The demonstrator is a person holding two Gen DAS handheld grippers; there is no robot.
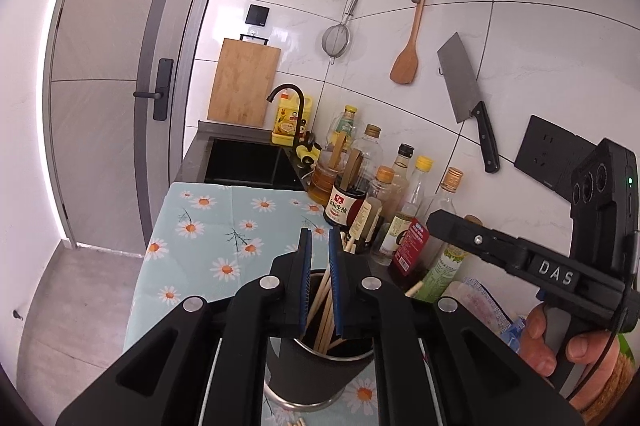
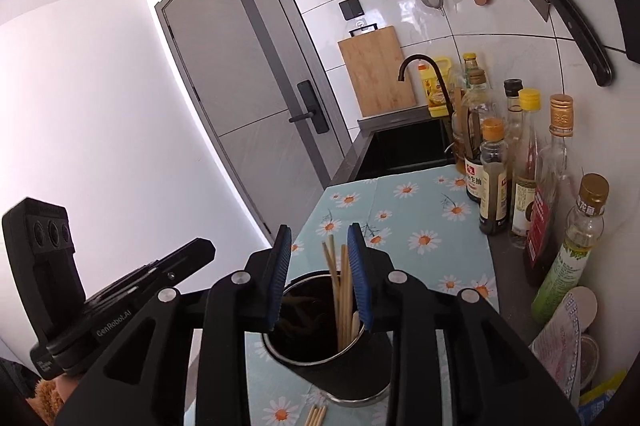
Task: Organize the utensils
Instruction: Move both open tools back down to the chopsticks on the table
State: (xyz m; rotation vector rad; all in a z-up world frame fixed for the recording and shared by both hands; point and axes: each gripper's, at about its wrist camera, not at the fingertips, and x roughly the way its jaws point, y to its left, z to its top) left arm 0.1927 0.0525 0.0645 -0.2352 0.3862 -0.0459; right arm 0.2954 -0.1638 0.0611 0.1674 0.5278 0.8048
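Behind both tongs (image 2: 320,276), holder (image 2: 340,378) hides chopstick (image 2: 344,306) ends

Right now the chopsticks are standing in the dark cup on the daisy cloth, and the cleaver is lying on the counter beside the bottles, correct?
Not quite. The chopsticks do stand in the dark cup on the daisy cloth, but the cleaver hangs on the tiled wall above the bottles, as the left wrist view shows.

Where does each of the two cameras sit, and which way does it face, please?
Left wrist: on the left tool, facing the sink end over the utensil cup; the right tool and a hand show at right.
Right wrist: on the right tool, facing likewise; the left tool shows at left.
Shared: cup, chopsticks, floral cloth, cutting board.
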